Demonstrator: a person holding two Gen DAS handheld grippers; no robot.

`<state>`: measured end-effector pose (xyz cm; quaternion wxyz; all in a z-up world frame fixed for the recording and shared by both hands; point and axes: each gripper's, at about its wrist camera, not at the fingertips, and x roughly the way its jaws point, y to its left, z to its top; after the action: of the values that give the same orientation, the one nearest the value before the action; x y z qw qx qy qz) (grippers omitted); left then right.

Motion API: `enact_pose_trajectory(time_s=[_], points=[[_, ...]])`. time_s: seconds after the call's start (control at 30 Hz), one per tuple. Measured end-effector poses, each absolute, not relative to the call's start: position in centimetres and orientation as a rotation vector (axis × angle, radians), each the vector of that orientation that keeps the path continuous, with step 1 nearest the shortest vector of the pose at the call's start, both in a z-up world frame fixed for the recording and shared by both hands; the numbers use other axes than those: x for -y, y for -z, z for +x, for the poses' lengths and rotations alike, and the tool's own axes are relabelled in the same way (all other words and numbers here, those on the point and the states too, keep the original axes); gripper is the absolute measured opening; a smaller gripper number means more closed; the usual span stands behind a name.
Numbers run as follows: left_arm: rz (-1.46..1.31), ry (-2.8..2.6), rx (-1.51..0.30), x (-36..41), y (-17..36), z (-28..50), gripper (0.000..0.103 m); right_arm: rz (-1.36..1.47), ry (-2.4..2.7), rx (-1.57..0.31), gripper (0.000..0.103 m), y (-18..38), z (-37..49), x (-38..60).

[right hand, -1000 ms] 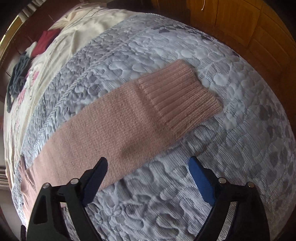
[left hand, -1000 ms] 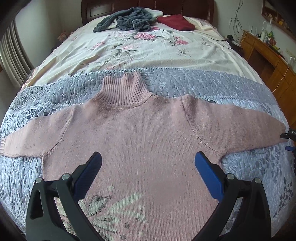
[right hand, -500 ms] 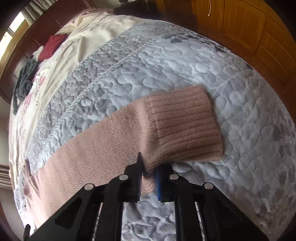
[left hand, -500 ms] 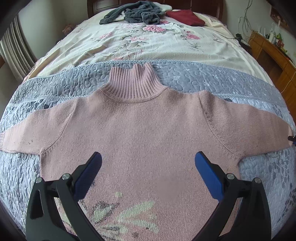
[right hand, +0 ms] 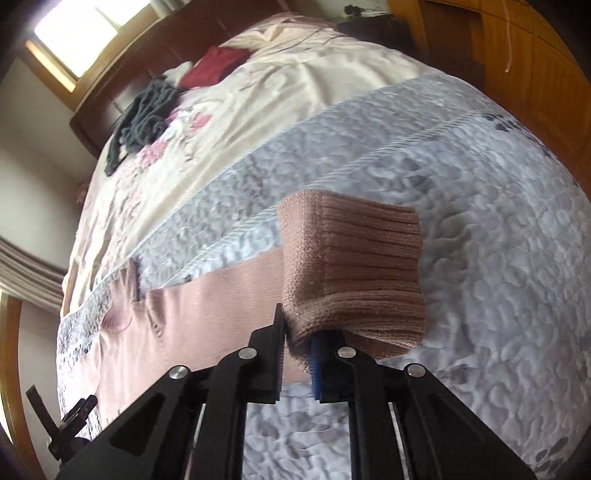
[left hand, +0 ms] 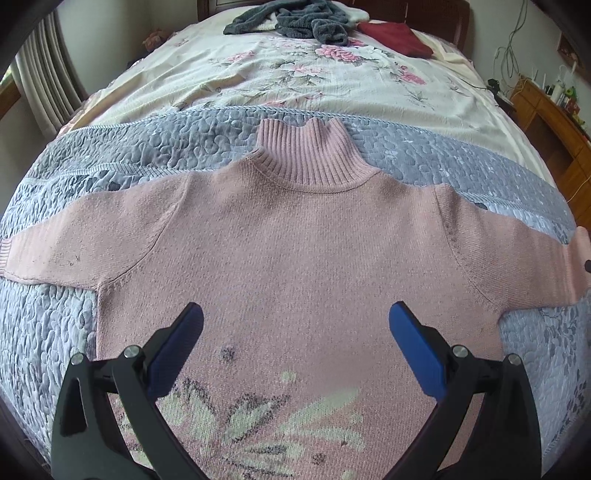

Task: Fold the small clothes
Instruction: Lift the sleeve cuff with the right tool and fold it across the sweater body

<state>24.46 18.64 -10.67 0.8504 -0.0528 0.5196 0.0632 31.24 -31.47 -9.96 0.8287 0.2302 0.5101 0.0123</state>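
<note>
A pink sweater (left hand: pixel 295 258) lies flat and face up on the grey quilt (left hand: pixel 110 155) across the foot of the bed, collar pointing to 12 o'clock in the left wrist view and both sleeves stretched out toward 9 and 3 o'clock. The left gripper (left hand: pixel 295 325) hangs over the sweater's chest with its blue fingers (left hand: pixel 413 343) spread wide, holding nothing. The right gripper (right hand: pixel 297 343) is pressed together on the ribbed cuff (right hand: pixel 354 269) of one sleeve, and the cuff is raised off the quilt and curled over. At 12 o'clock, near the headboard, lie a grey garment (left hand: pixel 295 18) and a red cloth (left hand: pixel 395 33).
</note>
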Motion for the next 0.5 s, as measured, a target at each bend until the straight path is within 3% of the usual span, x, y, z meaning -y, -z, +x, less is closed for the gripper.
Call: enact_pose_trajectory(time_s=[0.5], points=[[-0.162, -0.140, -1.099, -23.1, 10.5, 23.3, 0.100, 0.306, -0.357, -1.116, 0.011, 10.9, 32.3, 9.9]])
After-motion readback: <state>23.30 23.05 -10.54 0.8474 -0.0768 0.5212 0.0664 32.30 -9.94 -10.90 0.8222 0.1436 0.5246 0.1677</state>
